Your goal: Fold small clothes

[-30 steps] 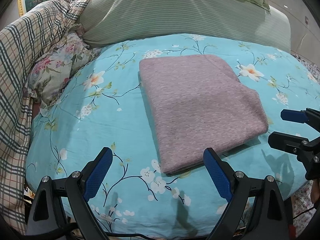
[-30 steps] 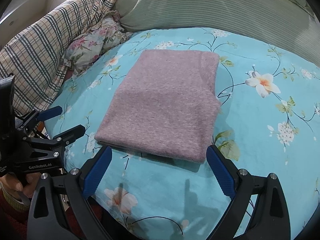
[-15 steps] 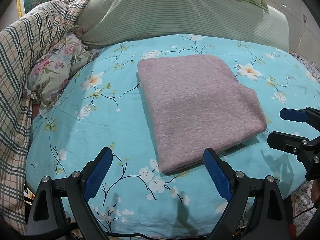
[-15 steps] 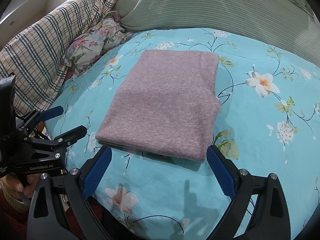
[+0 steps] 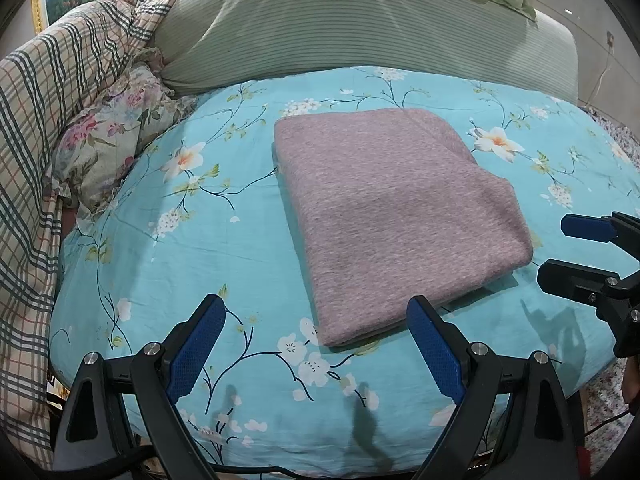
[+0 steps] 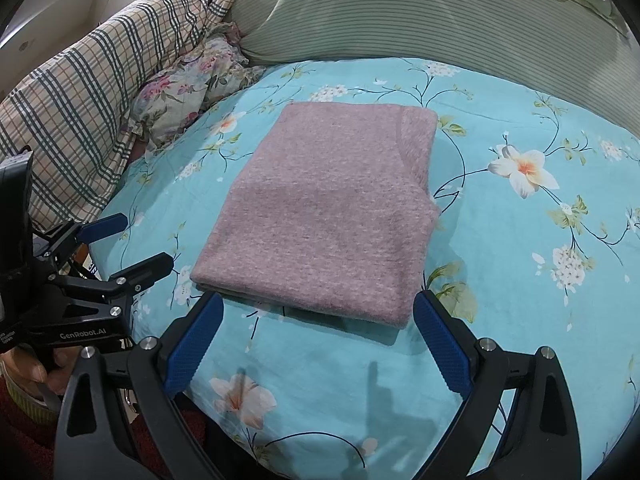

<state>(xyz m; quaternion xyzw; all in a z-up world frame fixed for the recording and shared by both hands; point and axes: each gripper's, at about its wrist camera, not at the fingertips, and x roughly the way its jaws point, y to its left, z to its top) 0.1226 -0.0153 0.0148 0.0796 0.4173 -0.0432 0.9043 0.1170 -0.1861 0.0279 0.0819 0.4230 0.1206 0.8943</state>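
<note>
Bed w/ turquoise floral sheet (image 5: 208,248) filled both views; striped green pillow (image 5: 360,28) at far end, plaid quilt (image 5: 60,92) and floral cushion (image 5: 108,140) on left side. Folded mauve knit garment (image 5: 392,220) lay flat mid-sheet, rectangular, edges stacked. Left gripper (image 5: 316,344) hovered at near edge, jaws wide apart, nothing between them, just short of garment's near corner. Right gripper (image 6: 320,340) likewise spread, empty, near the garment's front edge.
</note>
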